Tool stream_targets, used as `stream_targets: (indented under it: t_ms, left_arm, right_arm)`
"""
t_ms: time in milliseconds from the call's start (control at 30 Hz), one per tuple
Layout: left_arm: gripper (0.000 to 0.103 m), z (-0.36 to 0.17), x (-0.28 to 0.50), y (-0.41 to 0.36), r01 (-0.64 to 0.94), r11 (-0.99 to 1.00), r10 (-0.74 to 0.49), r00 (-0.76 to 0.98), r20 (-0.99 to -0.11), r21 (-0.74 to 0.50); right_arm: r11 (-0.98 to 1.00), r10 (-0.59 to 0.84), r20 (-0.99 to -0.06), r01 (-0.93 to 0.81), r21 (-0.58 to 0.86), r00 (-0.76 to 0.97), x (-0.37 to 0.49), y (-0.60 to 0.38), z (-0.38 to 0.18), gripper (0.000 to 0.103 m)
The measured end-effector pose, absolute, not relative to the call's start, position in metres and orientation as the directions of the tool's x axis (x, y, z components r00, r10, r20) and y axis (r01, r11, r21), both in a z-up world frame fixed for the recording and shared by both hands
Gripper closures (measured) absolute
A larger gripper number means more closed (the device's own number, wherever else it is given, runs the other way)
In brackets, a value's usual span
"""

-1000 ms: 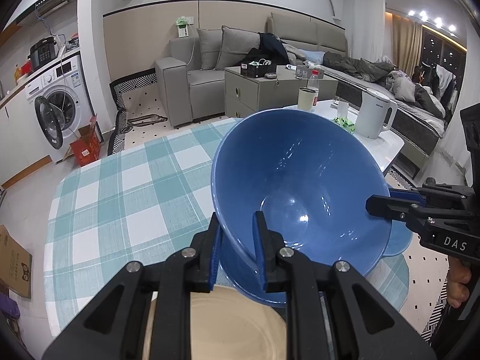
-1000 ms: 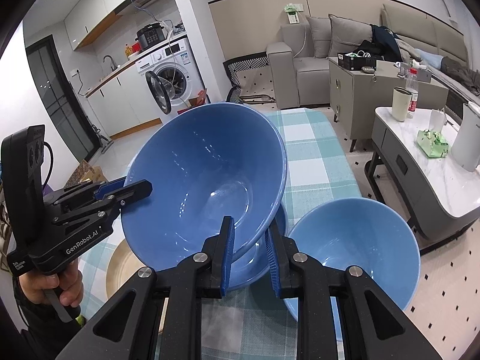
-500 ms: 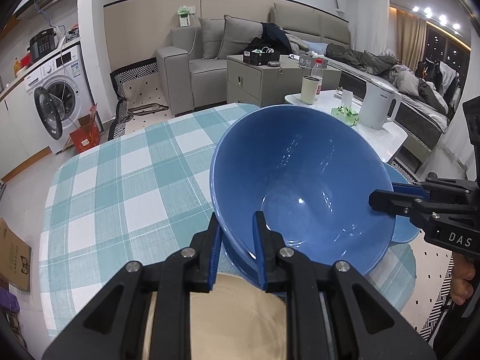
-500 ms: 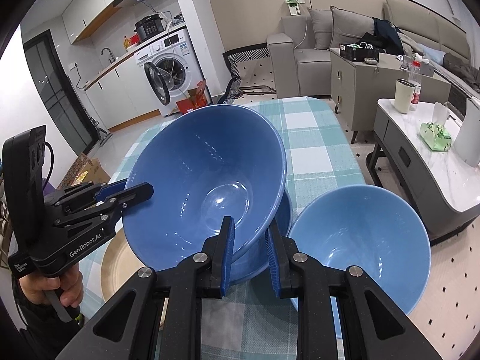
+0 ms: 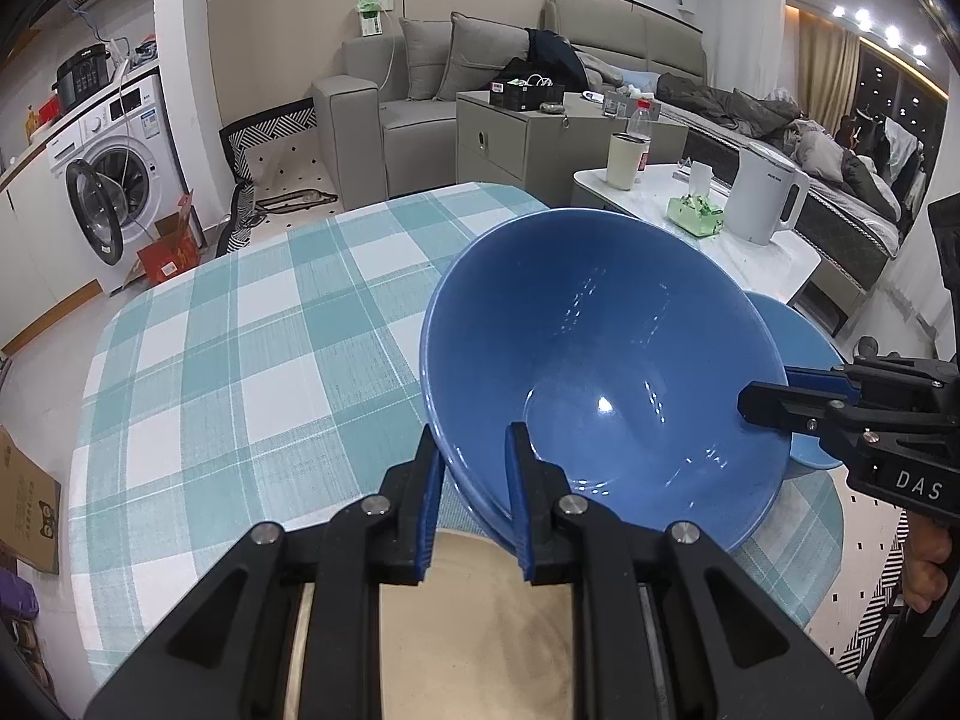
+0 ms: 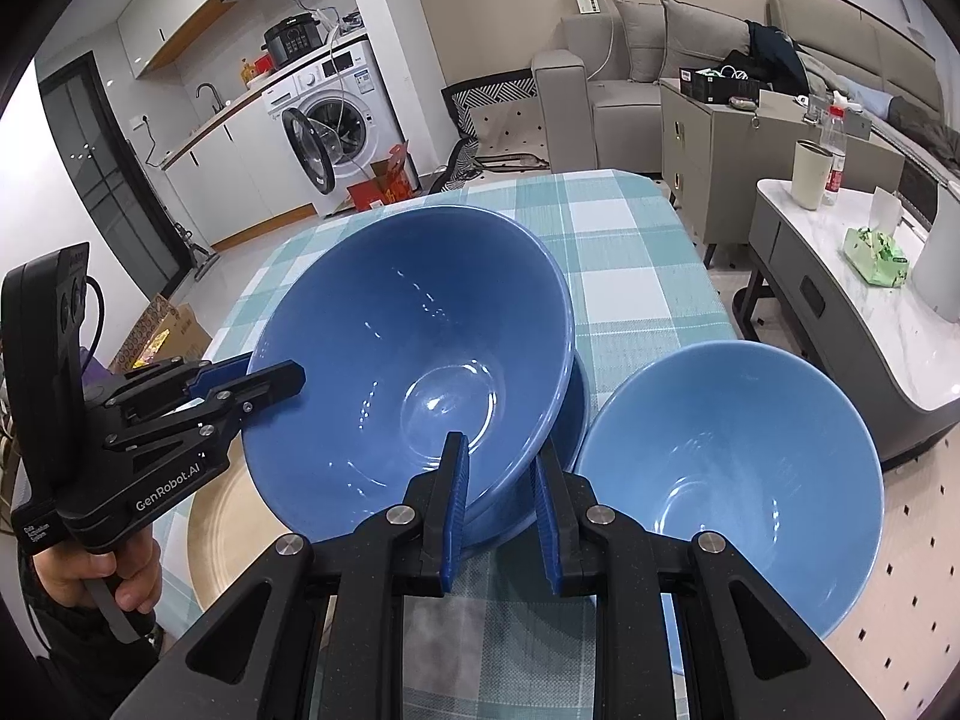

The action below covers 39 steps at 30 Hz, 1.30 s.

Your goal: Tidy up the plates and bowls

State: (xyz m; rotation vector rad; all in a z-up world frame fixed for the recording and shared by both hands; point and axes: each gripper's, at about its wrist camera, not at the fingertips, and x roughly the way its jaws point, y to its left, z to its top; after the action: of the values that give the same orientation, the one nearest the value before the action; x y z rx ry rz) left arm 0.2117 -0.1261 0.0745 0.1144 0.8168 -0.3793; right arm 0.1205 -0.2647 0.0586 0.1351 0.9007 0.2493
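A large dark blue bowl [image 5: 600, 360] [image 6: 414, 360] is held tilted between both grippers, nested into a second dark blue bowl [image 6: 570, 414] beneath it on the checked tablecloth. My left gripper [image 5: 474, 462] is shut on its near rim; it also shows in the right wrist view [image 6: 270, 375]. My right gripper [image 6: 498, 468] is shut on the opposite rim; it shows in the left wrist view [image 5: 762, 396]. A lighter blue bowl [image 6: 732, 480] [image 5: 792, 330] stands to the right. A beige plate [image 5: 480, 630] [image 6: 222, 534] lies under my left gripper.
The table [image 5: 240, 360] has a teal and white checked cloth and ends close to the right of the light blue bowl. A white coffee table [image 6: 852, 276] with a kettle [image 5: 762, 198], cup and tissue pack stands beyond. A sofa and washing machine are behind.
The held bowl has come down and settled deeper into the bowl beneath it. Both grippers moved down with it and keep their hold.
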Motion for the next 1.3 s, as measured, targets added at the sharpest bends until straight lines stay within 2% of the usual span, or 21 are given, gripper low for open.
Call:
stream_targets:
  t_ms: [1300]
  left_arm:
    - [0.085, 0.043, 0.221, -0.132, 0.366, 0.931, -0.235, 0.587, -0.775, -0.005]
  right_arm:
    - [0.988, 0.138, -0.796, -0.134, 0.072, 0.590, 0.119, -0.242, 0.035, 0.081]
